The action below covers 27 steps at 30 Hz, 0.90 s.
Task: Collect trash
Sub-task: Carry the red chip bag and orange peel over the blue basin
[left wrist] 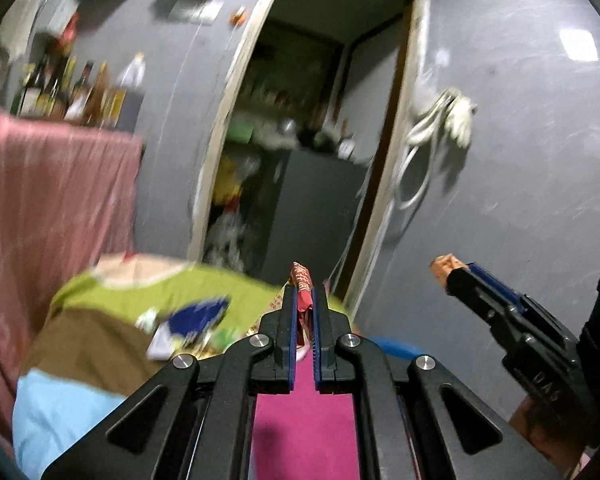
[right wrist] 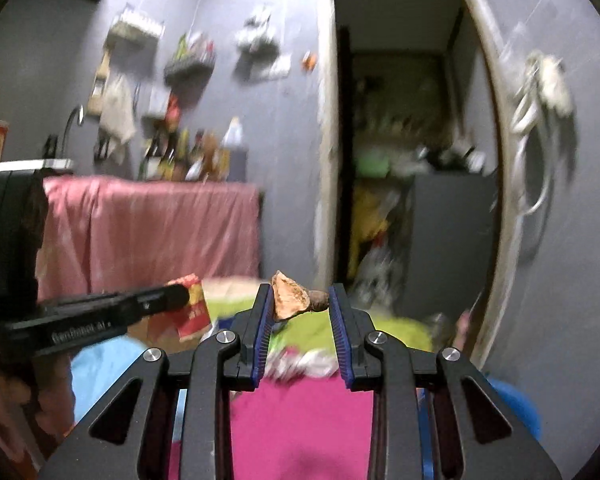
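A: Red foil, crumpled — that's the wrapper (left wrist: 302,288) the left gripper (left wrist: 304,300) has pinched between its nearly closed jaws, held up in the air before the doorway (left wrist: 320,120).

B: Light and limp, I'd judge; a grip across the folded middle suits it, since a loose edge could slide out.

A: From the right wrist, the right gripper (right wrist: 300,300) clamps a brown scrap (right wrist: 290,300), jaws set wider, one dark end against the far finger.

B: Blurred, but it looks like dry peel or shell — stiff, brittle, so squeeze gently.
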Available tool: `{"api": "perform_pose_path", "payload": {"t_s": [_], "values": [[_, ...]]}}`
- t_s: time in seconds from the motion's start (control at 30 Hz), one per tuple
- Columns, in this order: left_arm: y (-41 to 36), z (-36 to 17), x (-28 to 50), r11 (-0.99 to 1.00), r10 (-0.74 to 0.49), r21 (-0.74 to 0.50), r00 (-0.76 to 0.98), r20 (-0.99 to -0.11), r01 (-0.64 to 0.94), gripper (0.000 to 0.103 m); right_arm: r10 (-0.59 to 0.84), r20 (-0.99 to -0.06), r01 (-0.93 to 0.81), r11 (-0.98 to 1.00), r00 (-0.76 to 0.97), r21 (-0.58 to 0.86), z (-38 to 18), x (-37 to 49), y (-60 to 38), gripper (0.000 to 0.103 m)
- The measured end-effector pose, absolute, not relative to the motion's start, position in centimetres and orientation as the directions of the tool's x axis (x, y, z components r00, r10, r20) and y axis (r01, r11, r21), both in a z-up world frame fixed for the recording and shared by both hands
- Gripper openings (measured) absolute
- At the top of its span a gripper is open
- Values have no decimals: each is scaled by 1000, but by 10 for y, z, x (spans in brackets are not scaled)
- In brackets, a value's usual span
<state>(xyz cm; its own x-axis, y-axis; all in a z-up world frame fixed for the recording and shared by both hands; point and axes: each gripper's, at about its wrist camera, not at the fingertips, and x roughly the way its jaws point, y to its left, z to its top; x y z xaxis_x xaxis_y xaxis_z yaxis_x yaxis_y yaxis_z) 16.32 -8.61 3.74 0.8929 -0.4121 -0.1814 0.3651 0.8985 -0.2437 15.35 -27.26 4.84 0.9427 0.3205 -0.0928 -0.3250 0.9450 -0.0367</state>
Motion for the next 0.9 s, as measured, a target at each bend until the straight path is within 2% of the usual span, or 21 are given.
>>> {"api": "perform_pose_path", "payload": {"t_s": [0.2, 0.33, 0.43, 0.6, 0.7, 0.8, 0.9], "values": [[-128, 79, 150, 868, -457, -214, 889, 7, 448, 4, 194, 99, -187, 979, 976, -77, 89, 129, -308, 26], [-154, 92, 151, 842, -490, -216, 868, 77, 494, 4, 125, 165, -110, 989, 978, -95, 102, 120, -330, 26], [-179, 93, 153, 831, -510, -200, 855, 97, 519, 4, 68, 196, -48, 993, 978, -105, 102, 116, -349, 26], [-216, 86, 161, 824, -529, -186, 844, 87, 535, 4, -4, 204, 23, 995, 979, -93, 93, 117, -382, 26], [-239, 73, 172, 830, -529, -181, 847, 46, 528, 4, -36, 186, 52, 995, 982, -82, 85, 122, -399, 26], [-257, 56, 188, 834, -531, -190, 847, -21, 518, 4, -68, 144, 77, 995, 987, -62, 69, 133, -417, 26], [-274, 32, 214, 833, -542, -213, 830, -134, 510, 4, -86, 85, 90, 995, 993, -42, 50, 146, -433, 26]]}}
